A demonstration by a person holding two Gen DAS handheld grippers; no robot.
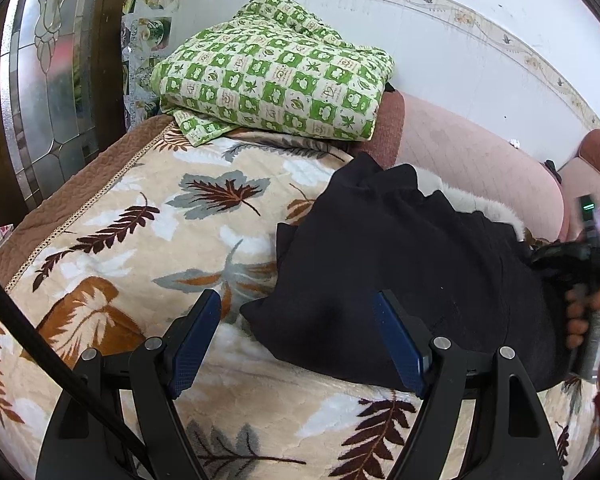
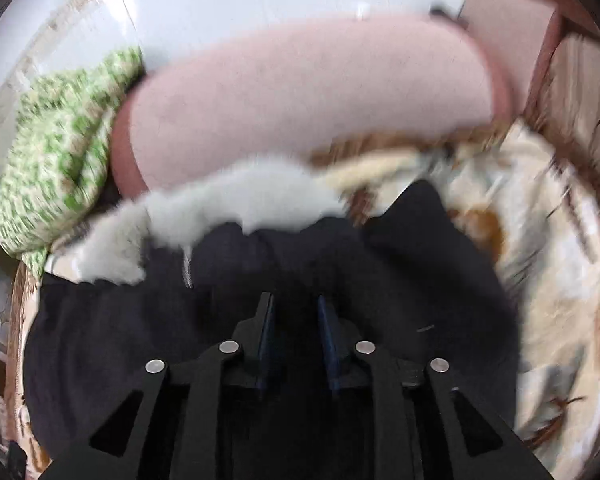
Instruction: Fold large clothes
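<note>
Black coat [image 1: 400,280] with white fur trim [image 2: 236,204] lies bunched on the leaf-print blanket [image 1: 132,240], in front of the pink cushion [image 1: 480,168]. It looks bulky, soft and floppy; best taken by a hem or a thick edge fold. My left gripper [image 1: 296,344] is wide apart and empty. My right gripper [image 2: 296,320] sits nearly together above the fabric; can't tell if it pinches cloth.

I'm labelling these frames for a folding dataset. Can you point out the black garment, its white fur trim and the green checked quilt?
black garment [image 1: 380,264]: left wrist view, middle of the dark cloth.
white fur trim [image 2: 256,192]: right wrist view, centre of the fluffy strip.
green checked quilt [image 1: 276,76]: left wrist view, top face of the folded bundle.
</note>
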